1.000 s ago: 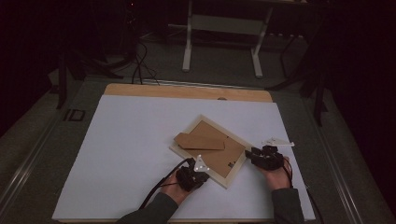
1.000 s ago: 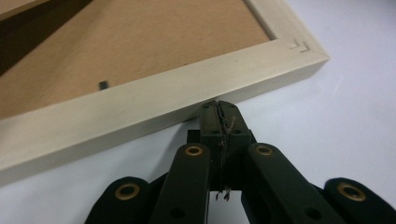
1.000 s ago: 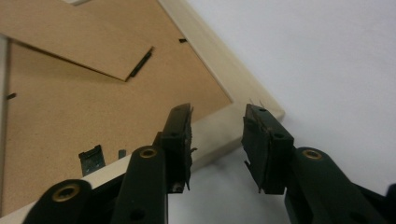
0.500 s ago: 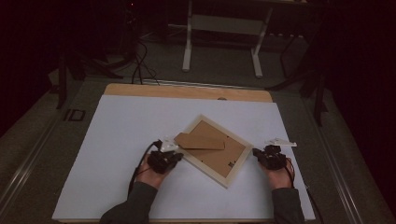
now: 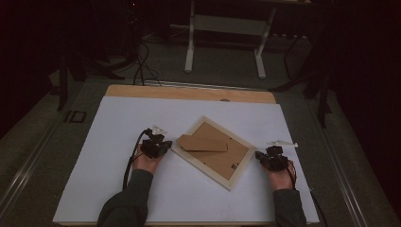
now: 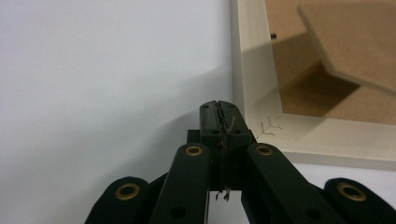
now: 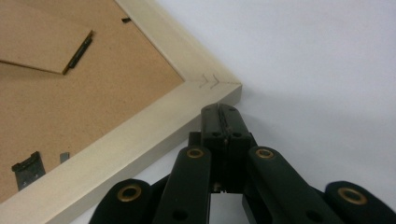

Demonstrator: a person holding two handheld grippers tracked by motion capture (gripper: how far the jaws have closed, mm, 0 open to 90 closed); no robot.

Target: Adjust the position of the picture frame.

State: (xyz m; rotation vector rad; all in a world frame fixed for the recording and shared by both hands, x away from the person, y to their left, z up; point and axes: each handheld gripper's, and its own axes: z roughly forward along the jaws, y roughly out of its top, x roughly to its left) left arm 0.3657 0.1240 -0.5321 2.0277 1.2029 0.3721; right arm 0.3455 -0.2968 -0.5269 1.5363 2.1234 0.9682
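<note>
The picture frame point(image 5: 212, 151) is lying face-down, turned diagonally mid-table point(image 5: 118, 123), its long axis running from upper left to lower right, with bare white surface lying open all around. The 2 grippers are flanking it, left gripper point(image 5: 153, 147) and right gripper point(image 5: 270, 158) both clenched on nothing, each sitting just beside a corner.

pale matt wooden frame point(image 5: 211, 147)

Black claw point(image 6: 219, 109), serrated pads, brass rivets on linkage arms; dark green sleeves point(image 5: 127, 201); black trailing cable point(image 5: 134, 153)
</note>
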